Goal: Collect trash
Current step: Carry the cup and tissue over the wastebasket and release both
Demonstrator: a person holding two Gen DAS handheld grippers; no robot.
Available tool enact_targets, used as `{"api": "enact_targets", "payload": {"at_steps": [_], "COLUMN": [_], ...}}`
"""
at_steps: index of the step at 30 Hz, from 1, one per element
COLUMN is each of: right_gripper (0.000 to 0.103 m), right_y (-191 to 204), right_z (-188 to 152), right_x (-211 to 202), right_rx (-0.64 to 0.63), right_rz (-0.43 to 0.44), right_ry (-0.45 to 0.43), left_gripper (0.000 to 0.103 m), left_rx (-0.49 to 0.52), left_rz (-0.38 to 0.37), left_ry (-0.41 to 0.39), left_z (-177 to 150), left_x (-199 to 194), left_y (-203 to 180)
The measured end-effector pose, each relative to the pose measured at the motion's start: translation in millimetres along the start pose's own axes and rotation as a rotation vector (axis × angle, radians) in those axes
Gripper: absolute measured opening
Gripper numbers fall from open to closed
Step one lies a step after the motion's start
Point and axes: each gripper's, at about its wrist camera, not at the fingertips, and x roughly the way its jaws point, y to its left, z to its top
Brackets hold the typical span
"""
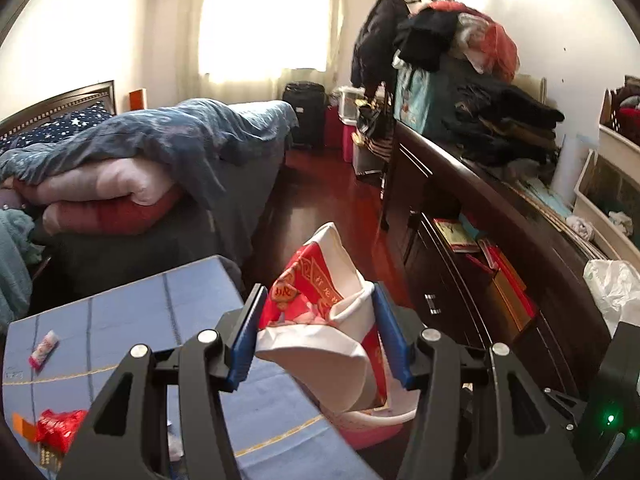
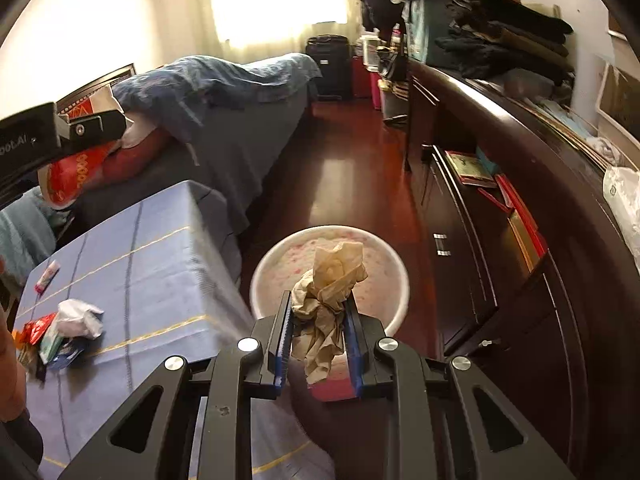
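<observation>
Two grippers, each holding trash.

Left wrist view: my left gripper (image 1: 316, 332) pinches a crushed red-and-white carton (image 1: 320, 320) between its blue pads, jaws pressed against both sides. The carton sticks up above the jaws, held in the air past the edge of the tabletop (image 1: 120, 328). Part of a bin (image 1: 372, 424) shows under it, white rim, pink body. On the blue cloth lie a small pink wrapper (image 1: 43, 349) at left and a red crinkled wrapper (image 1: 56, 430) near the lower left edge. Bed (image 1: 132, 160) behind, dark dresser (image 1: 480, 240) on the right.

Right wrist view: my right gripper (image 2: 318, 336) is clamped on a crumpled brown paper (image 2: 326, 300), which bulges out above the jaws. It hangs over the bin (image 2: 400, 280), which stands on the red floor (image 2: 340, 160) just beside the tabletop (image 2: 140, 260). On the cloth: pink wrapper (image 2: 47, 277), white tissue wad (image 2: 78, 318), red wrapper (image 2: 36, 328) touching it, plus some other packets I can't make out. My left gripper with the carton (image 2: 72, 180) shows at upper left.
</observation>
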Motion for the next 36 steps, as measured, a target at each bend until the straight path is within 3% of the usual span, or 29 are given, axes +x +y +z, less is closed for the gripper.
{"api": "enact_targets", "payload": {"at_steps": [12, 22, 25, 27, 30, 36], "right_gripper": [0.024, 0.025, 0.04, 0.057, 0.058, 0.061], "right_y": [-39, -44, -44, -46, -46, -45], "right_z": [7, 0, -1, -2, -1, -1], "right_x": [78, 137, 144, 146, 145, 141], "right_rx": [0.055, 0.048, 0.052, 0.057, 0.061, 0.062], "right_rz": [-0.055, -0.074, -0.079, -0.084, -0.087, -0.085], "right_ry": [0.055, 0.117, 0.11, 0.103, 0.093, 0.097], "left_gripper": [0.054, 0.054, 0.063, 0.082, 0.09, 0.093], "left_rx": [0.025, 0.025, 0.009, 0.002, 0.0, -0.027], "left_rz": [-0.054, -0.064, -0.073, -0.072, -0.05, -0.054], "left_ry": [0.184, 0.294, 0.312, 0.308, 0.271, 0.253], "left_z": [-22, -45, -47, -46, -43, -33], "left_x": [124, 190, 201, 203, 198, 189], "left_y": [-32, -39, -37, -33, -30, -26]}}
